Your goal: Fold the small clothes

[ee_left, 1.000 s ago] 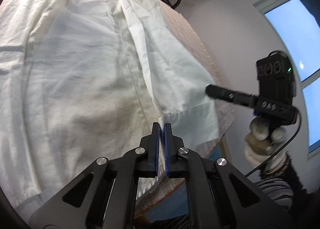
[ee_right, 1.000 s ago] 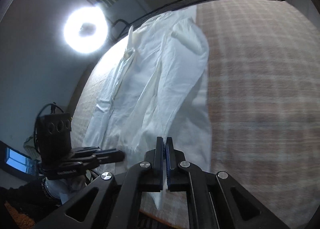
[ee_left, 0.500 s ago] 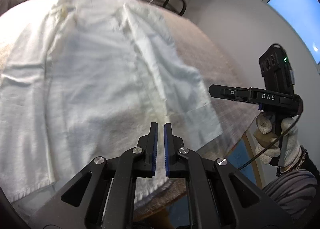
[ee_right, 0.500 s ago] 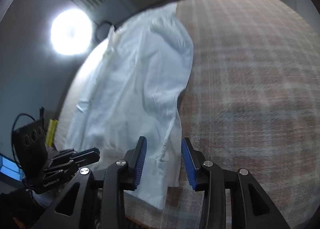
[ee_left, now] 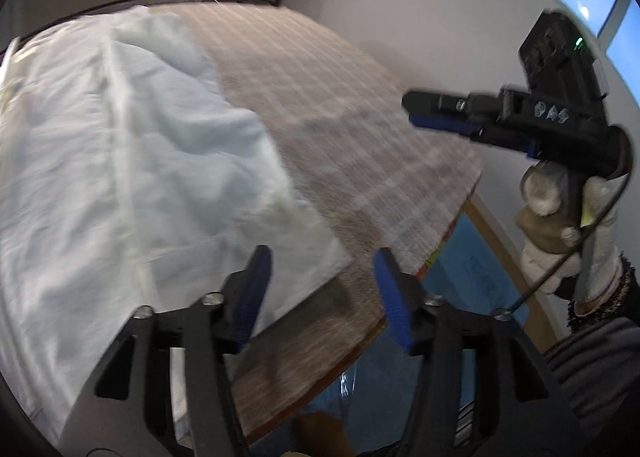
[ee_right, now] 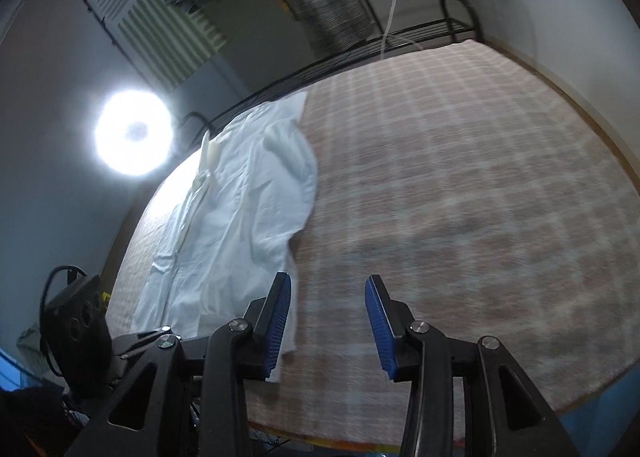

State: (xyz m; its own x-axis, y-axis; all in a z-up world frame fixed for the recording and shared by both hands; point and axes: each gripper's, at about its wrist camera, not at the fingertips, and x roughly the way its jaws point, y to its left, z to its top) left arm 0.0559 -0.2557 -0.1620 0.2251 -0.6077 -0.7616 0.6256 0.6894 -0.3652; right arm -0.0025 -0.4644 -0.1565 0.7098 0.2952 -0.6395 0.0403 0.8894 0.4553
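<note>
While it lies crumpled, white shirt point(ee_right: 248, 209), plaid bedcover point(ee_right: 460, 197) beneath

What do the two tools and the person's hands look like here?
Both tools are black skeletal frames with silver bolts and ribbed blue pads: left tool, right tool. Seen from the left wrist, the right tool's body bears white lettering, a green light and a black cable. The hand wears a white knit glove with a dark, speckled cuff.
</note>
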